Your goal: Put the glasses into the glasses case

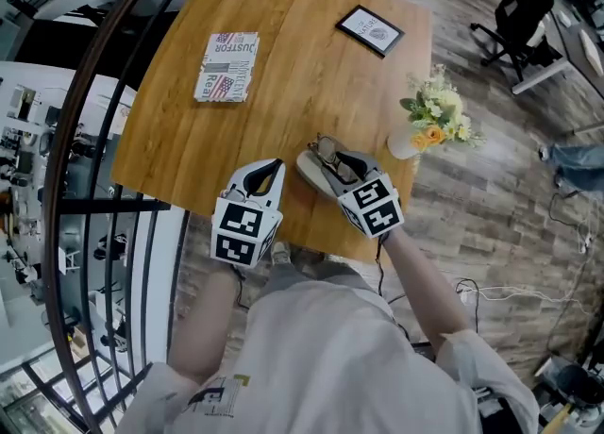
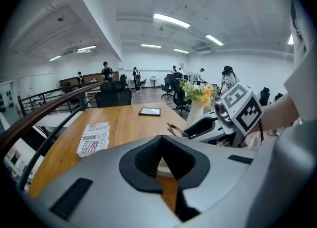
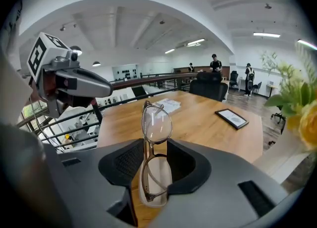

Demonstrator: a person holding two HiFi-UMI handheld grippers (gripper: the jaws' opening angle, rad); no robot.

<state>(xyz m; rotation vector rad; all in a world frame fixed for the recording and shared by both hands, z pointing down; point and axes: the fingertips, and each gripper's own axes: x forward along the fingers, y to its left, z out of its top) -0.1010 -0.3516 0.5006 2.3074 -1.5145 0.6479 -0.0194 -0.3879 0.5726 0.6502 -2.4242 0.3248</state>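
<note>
Right gripper (image 3: 154, 145) pinches the glasses (image 3: 156, 124) by the frame, one lens stacked above the other, so their long axis stands upright between the jaws. The pale glasses case (image 1: 310, 170) lies flat directly beneath them; the lower lens shows cream against it. The glasses likely need tipping level along the case. Left gripper (image 2: 161, 140) sits just left of the case, jaw tips pressed together on nothing; the right is nearer.
</note>
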